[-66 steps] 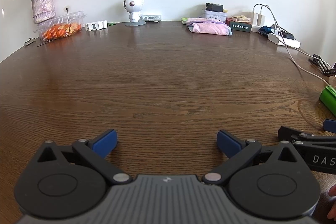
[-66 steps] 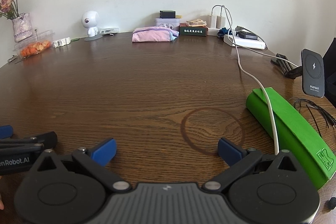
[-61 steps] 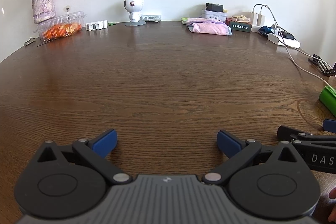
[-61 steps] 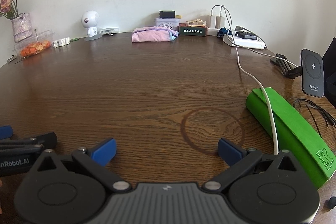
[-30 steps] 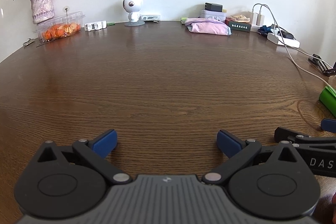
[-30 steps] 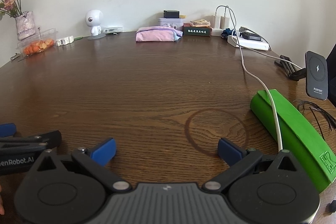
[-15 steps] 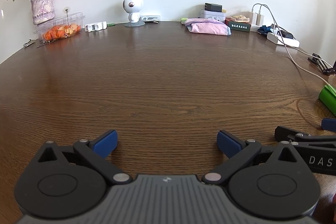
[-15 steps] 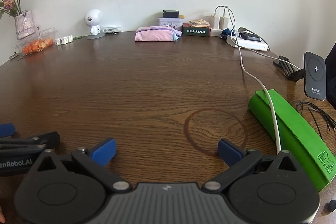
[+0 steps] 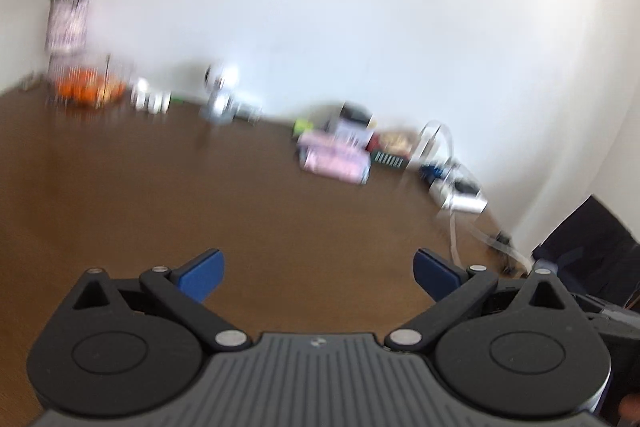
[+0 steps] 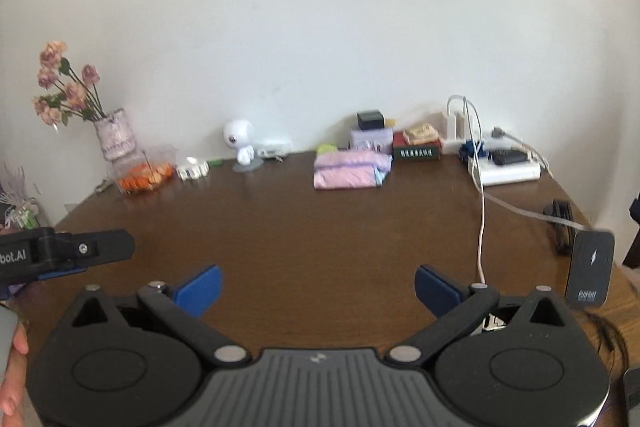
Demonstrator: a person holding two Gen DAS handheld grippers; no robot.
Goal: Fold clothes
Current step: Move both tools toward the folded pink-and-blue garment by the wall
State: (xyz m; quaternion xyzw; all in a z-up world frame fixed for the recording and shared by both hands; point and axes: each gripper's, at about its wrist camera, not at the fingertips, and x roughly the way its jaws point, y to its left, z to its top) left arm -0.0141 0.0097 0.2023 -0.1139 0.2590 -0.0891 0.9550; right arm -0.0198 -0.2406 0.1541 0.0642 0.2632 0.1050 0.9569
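A folded pink cloth (image 10: pixel 352 170) lies at the far edge of the brown wooden table (image 10: pixel 320 235), also blurred in the left wrist view (image 9: pixel 334 163). My left gripper (image 9: pixel 318 273) is open and empty, raised above the table and tilted. My right gripper (image 10: pixel 316 289) is open and empty, also raised above the table. The left gripper's body (image 10: pixel 68 253) shows at the left of the right wrist view. Both are far from the cloth.
Along the far wall stand a flower vase (image 10: pixel 114 139), a clear box of orange food (image 10: pixel 146 175), a white robot figure (image 10: pixel 240 141), small boxes (image 10: pixel 416 147) and a power strip with cables (image 10: pixel 508 171). A phone charger stand (image 10: pixel 590 273) is at the right.
Both grippers have lifted off the table and pitched up, so the wall fills more of each view. The left view is blurred from motion and tilted. Both stay open.
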